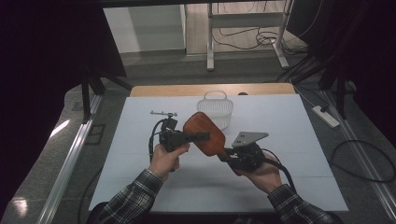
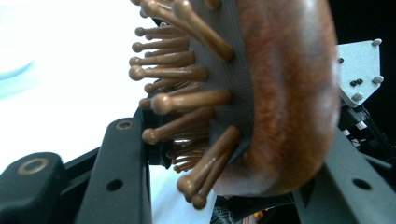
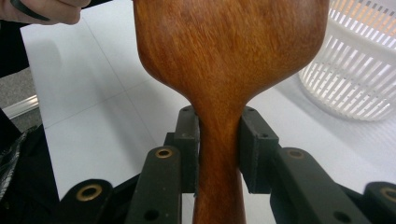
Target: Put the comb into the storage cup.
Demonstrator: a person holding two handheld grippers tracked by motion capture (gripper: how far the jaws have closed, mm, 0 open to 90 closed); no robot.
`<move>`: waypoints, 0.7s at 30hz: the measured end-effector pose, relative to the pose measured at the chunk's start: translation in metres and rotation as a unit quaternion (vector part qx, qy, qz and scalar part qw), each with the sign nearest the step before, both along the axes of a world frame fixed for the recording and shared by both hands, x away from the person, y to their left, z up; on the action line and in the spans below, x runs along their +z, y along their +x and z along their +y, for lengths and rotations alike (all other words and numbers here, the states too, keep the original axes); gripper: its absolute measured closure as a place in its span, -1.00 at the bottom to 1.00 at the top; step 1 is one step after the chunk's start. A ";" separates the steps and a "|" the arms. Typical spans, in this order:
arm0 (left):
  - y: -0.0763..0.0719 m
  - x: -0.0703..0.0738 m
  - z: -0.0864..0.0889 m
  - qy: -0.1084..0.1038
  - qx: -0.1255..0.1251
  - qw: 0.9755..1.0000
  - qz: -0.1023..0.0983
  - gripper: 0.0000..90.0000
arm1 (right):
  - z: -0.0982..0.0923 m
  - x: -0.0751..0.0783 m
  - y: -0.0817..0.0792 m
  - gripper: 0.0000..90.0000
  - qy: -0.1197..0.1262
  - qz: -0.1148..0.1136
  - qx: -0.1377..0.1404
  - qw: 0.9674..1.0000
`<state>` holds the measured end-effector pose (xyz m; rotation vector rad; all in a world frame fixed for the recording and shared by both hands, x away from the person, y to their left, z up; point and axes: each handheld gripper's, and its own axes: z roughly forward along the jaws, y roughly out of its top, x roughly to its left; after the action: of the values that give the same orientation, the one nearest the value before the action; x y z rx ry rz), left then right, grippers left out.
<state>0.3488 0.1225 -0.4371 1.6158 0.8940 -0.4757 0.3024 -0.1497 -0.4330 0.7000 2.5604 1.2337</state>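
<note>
hairbrush (image 1: pixel 205 134) in both tongs | white basket (image 1: pixel 215 110) behind, seemingly empty

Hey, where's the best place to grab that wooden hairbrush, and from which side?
Grip the hairbrush by its narrow handle, coming from the butt end with the jaws across its sides, as the right gripper does. The neck is slim and smooth; the head is wide, with bristles on one face.

One wooden hairbrush (image 1: pixel 205 134) is seen, one white basket (image 1: pixel 215 108) is seen on the tabletop (image 1: pixel 280 121), and two tongs are counted.
</note>
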 end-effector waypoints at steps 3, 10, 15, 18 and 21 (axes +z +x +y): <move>-0.001 0.001 -0.001 0.007 0.004 1.000 -0.008 0.22 | -0.001 0.000 0.001 0.52 0.002 0.002 -0.002 1.000; -0.002 0.005 -0.002 0.026 0.009 0.999 -0.019 0.22 | -0.001 -0.003 0.001 0.21 -0.010 -0.001 -0.006 1.000; -0.001 0.008 -0.001 0.030 0.012 0.999 -0.026 0.22 | -0.001 -0.004 0.002 0.06 -0.010 -0.003 -0.003 1.000; -0.001 0.010 -0.001 0.034 0.015 0.999 -0.029 0.21 | -0.002 -0.005 0.003 -0.05 -0.008 0.004 -0.004 1.000; -0.001 0.011 -0.001 0.038 0.015 0.999 -0.032 0.21 | -0.003 -0.005 0.003 -0.14 -0.009 0.006 -0.004 1.000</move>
<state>0.3479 0.1214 -0.4258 1.6756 0.8952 -0.3709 0.3057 -0.1524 -0.4378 0.7166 2.5727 1.2066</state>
